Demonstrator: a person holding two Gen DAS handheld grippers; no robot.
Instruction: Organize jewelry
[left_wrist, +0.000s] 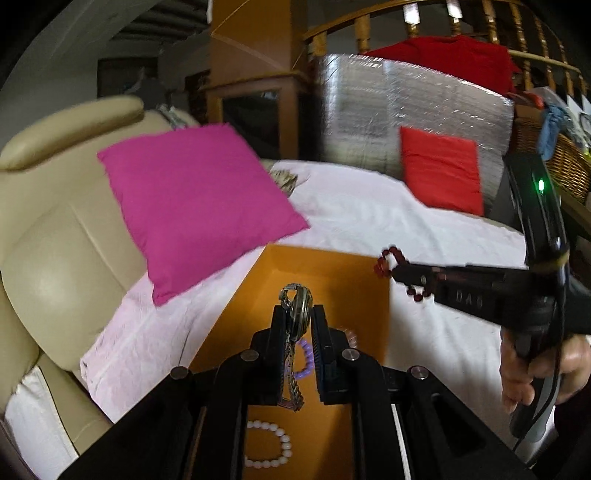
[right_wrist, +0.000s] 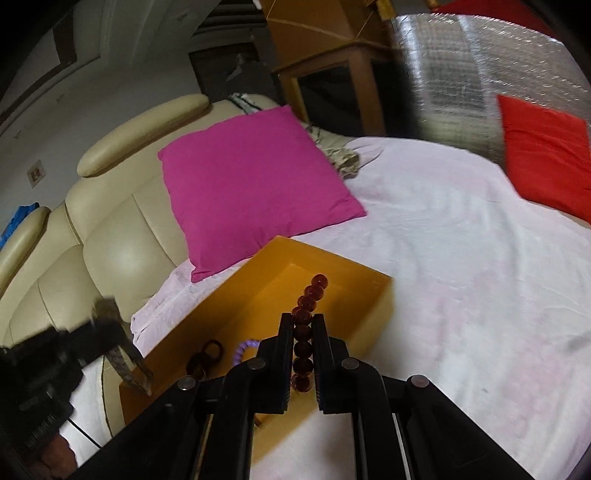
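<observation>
My left gripper (left_wrist: 299, 314) is shut on a metal wristwatch (left_wrist: 295, 306) and holds it above the open orange box (left_wrist: 343, 273). A white bead bracelet (left_wrist: 271, 445) and a purple bead bracelet (left_wrist: 306, 360) lie inside the box. My right gripper (right_wrist: 303, 321) is shut on a dark red bead bracelet (right_wrist: 306, 306) over the orange box (right_wrist: 362, 306). In the left wrist view the right gripper (left_wrist: 397, 273) holds the red bracelet (left_wrist: 388, 258) at the box's right edge. In the right wrist view the left gripper with the watch (right_wrist: 122, 354) is at the box's left.
The box sits on a pale pink sheet (right_wrist: 461, 258) over a cream leather sofa (left_wrist: 55, 221). A magenta cushion (left_wrist: 192, 199) lies behind the box, a red cushion (left_wrist: 439, 170) further right against a silver foil panel (left_wrist: 406, 99). A dark ring-shaped item (right_wrist: 207, 354) lies in the box.
</observation>
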